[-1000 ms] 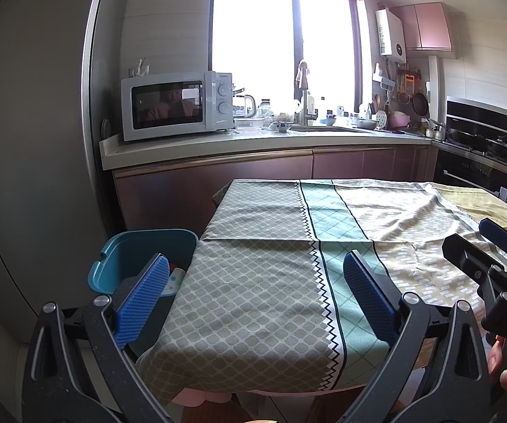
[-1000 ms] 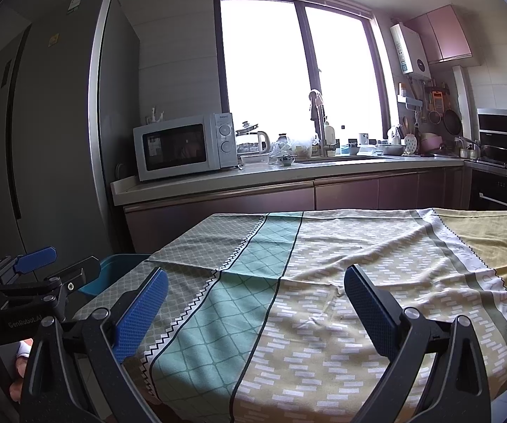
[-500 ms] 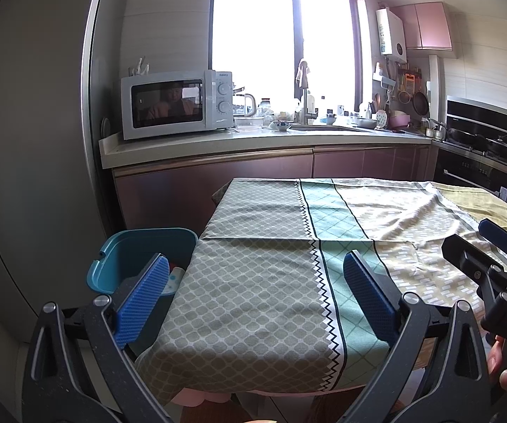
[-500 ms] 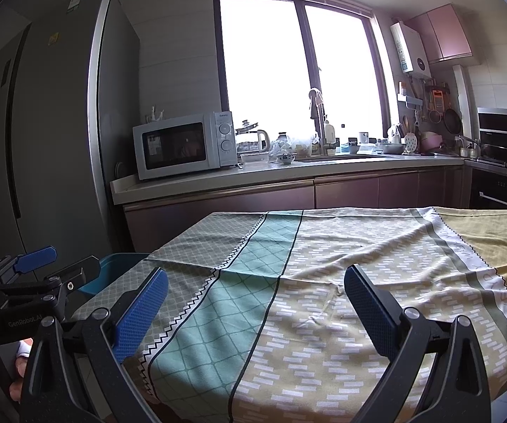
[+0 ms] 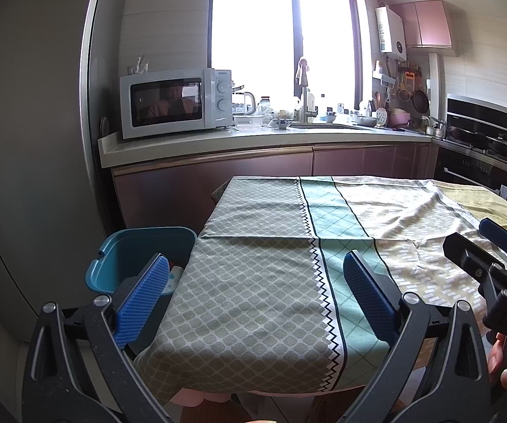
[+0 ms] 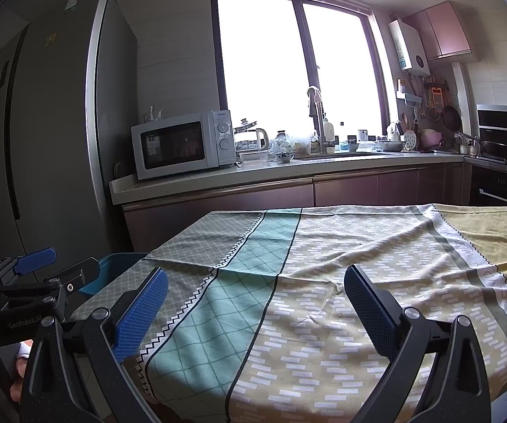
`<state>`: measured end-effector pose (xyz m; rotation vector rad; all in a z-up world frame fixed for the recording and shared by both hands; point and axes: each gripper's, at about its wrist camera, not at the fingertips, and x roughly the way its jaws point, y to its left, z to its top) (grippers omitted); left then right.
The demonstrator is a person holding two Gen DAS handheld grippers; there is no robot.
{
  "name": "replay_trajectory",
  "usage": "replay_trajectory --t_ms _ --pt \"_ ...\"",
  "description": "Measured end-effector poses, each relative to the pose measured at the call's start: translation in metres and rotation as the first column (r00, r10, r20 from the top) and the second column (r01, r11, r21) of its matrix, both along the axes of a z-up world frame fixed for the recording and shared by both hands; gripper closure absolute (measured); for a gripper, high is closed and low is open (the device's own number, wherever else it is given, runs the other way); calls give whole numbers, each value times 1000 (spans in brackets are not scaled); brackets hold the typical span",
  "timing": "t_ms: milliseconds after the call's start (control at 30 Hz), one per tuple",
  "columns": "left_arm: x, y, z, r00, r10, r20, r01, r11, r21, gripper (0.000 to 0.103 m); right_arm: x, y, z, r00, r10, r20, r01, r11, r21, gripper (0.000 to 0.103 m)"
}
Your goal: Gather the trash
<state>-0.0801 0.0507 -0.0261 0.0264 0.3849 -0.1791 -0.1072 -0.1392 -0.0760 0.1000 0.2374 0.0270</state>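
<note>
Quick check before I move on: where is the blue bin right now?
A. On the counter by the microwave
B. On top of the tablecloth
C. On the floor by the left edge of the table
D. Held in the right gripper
C: the blue bin stands low beside the left edge of the table, in front of the fridge, with both grippers open and empty.

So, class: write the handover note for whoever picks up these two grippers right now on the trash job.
Left gripper: open, empty, over the table's near left corner.
Right gripper: open, empty, over the tablecloth.
Blue bin stands on the floor at the table's left edge, something already inside.
No trash shows on the cloth.
Left: check for anything out of view, then stop.
</note>
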Motion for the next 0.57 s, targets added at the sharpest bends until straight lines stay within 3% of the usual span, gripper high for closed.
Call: replay_trajectory --t_ms 300,567 --pt "3 -2 -2 1000 -7 -9 7 1000 13 6 2 -5 -2 1000 -9 -1 9 1000 2 6" --pt "42 -18 -1 990 -68 -126 68 998 -4 6 17 -41 -1 997 -69 -44 69 998 11 6"
